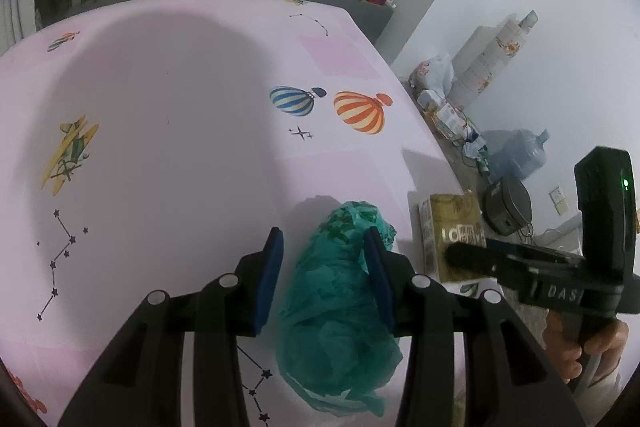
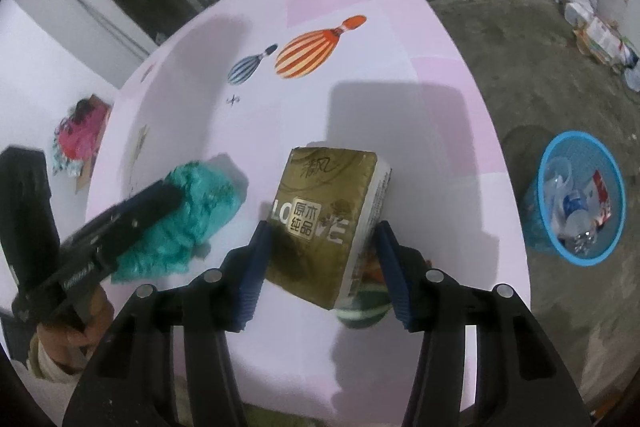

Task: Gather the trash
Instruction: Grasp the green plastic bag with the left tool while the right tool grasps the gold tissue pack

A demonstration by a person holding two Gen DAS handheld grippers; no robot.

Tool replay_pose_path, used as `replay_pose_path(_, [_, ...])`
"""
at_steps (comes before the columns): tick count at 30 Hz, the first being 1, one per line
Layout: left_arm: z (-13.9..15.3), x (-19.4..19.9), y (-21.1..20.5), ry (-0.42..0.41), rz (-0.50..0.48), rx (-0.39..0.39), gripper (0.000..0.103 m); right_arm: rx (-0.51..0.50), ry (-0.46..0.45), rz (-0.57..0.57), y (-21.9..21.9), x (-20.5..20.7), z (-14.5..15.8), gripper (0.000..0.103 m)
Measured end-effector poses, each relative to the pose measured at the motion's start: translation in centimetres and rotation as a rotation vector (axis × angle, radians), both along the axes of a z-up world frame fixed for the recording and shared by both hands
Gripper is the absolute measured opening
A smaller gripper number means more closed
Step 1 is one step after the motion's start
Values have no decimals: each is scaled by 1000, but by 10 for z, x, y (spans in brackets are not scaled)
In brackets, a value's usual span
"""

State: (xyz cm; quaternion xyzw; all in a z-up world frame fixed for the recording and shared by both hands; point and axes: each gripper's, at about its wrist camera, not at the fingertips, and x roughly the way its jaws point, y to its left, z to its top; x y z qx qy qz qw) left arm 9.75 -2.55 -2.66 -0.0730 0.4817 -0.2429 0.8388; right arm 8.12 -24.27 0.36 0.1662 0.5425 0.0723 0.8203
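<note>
I stand at the pink table [image 2: 460,99], and the blue basket [image 2: 576,195] sits on the floor past its edge. My left gripper [image 1: 326,277] holds the green bag [image 1: 340,327] in the middle of the table. My right gripper [image 2: 320,271] is half open around the gold tissue pack [image 2: 324,219], just beside the bag. I should squeeze its flat sides evenly before lifting.

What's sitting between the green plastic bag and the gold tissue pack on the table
Nothing. In the right wrist view, only bare pink tablecloth separates the green plastic bag from the gold tissue pack.
</note>
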Motion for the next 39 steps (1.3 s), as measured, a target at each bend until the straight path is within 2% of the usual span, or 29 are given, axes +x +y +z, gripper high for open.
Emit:
replay_pose_path(4, [2,-2,3,16,0,-4,41,9,18,39,0,-9,-1,49])
replay_pose_path(7, [3,-2,8,65,11,-24,43,30,31,48,-2,-15,-1,49])
replay_pose_path(9, [3,-2,11,97,13,-47,53,61,31,39,-5,-18,-2,49])
replay_pose_path(13, [3,-7,11,148,-22,-80,53,98,26,19,-10,-20,-2,49])
replay_pose_path(18, [3,-17,9,212,-80,-148,54,89,19,7,-14,-24,0,49])
replay_pose_path(21, [5,-21,5,197,-91,-125,55,75,8,1,-13,-24,4,49])
replay_pose_path(30, [5,-20,-7,145,-100,-65,56,53,6,22,2,-16,1,60])
replay_pose_path(39, [-4,-16,-21,171,-140,-78,56,12,0,21,8,-12,-1,60])
